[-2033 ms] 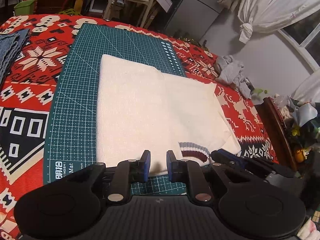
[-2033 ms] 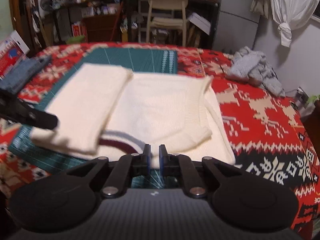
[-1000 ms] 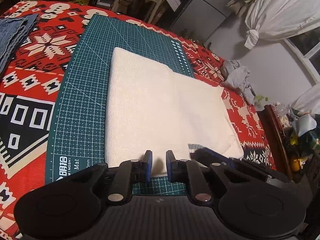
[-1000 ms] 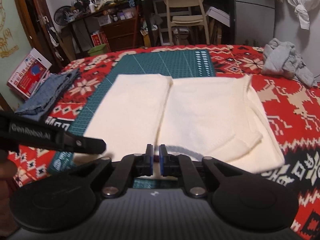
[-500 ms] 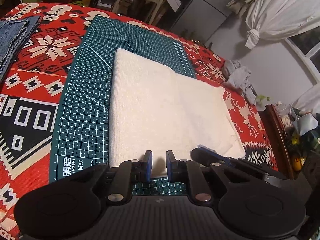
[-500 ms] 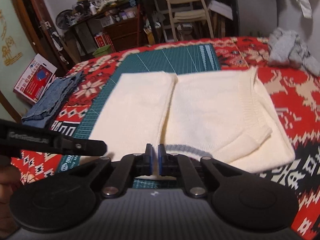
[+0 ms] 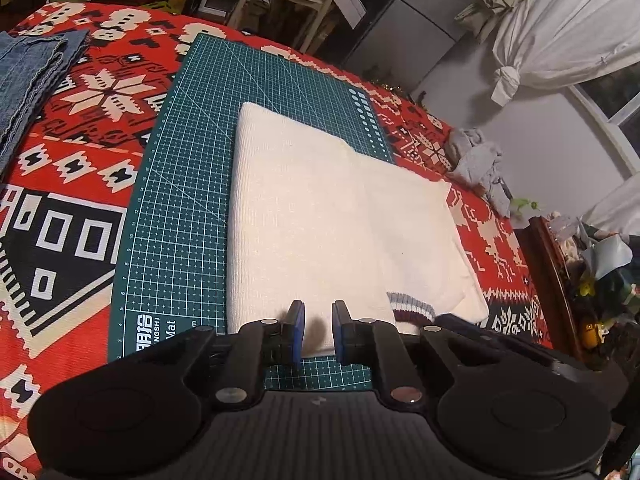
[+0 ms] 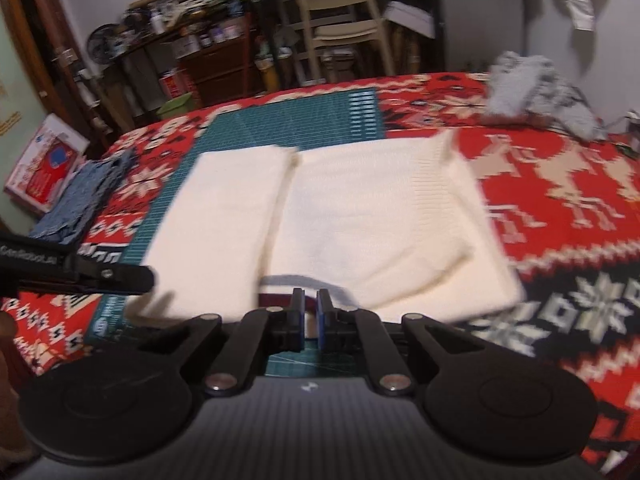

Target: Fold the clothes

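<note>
The cream sweater [image 7: 320,224] is lying half-folded on the mat [image 7: 176,216]. The left gripper [image 7: 318,328] is hovering, jaws parted, empty; the right gripper [image 8: 310,312], jaws nearly closed, is seemingly pinching the near hem. Better lifting both corners evenly.

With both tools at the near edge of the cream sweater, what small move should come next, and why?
Probably lift the near hem and fold it away toward the far edge. The cream sweater lies on the cutting mat with its sides already folded in. The left tool and right tool both sit at the near hem, slightly parted, the right one by the striped cuff.
</note>
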Available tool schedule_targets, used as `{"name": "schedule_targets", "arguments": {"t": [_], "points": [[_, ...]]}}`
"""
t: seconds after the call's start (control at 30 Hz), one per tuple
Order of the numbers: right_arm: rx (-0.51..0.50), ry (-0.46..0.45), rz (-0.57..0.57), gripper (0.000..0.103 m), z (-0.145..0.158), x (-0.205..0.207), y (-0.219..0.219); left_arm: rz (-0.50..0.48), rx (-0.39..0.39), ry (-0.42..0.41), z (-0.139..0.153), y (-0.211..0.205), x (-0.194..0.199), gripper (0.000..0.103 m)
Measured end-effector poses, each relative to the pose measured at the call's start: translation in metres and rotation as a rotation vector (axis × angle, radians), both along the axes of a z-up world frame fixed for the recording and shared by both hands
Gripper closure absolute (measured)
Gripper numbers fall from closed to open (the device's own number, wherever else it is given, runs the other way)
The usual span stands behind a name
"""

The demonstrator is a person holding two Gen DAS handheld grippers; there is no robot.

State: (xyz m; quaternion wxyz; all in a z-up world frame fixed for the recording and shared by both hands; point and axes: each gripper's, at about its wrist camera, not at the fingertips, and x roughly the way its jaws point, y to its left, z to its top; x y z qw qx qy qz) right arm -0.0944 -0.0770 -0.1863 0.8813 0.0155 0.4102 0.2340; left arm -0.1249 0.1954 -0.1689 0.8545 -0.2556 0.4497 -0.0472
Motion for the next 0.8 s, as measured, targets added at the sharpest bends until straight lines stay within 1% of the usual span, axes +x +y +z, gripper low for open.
{"name": "schedule_targets", "arguments": {"t": [0.13,0.2,0.33,0.4,0.5,0.63,0.7,0.8], "points": [[-0.042,-0.015,-0.117,0.095,0.002,0.001,-0.032,-0.009,0.0,-0.001,0.0,-0.002,0.0,0.089],[-0.053,-0.007,-0.184,0.093,0.0,0.006,-0.05,-0.012,-0.003,-0.001,-0.001,-0.003,0.001,0.089],[-0.042,0.008,-0.295,0.083,-0.007,0.016,-0.076,-0.012,-0.002,0.006,-0.002,-0.004,0.002,0.089],[-0.039,0.011,-0.327,0.082,-0.01,0.022,-0.083,-0.011,0.005,0.009,-0.002,-0.004,0.002,0.089],[-0.03,0.022,-0.352,0.079,-0.016,0.029,-0.089,-0.007,0.013,0.011,-0.002,-0.004,0.001,0.089],[-0.001,0.042,-0.368,0.078,-0.024,0.038,-0.094,0.002,0.018,0.016,-0.003,-0.003,0.001,0.089],[-0.003,0.048,-0.365,0.078,-0.028,0.042,-0.092,0.002,0.02,0.02,-0.003,-0.003,0.002,0.089],[-0.011,0.027,-0.35,0.08,-0.031,0.043,-0.087,0.0,0.027,0.024,-0.003,-0.004,0.002,0.089]]}}
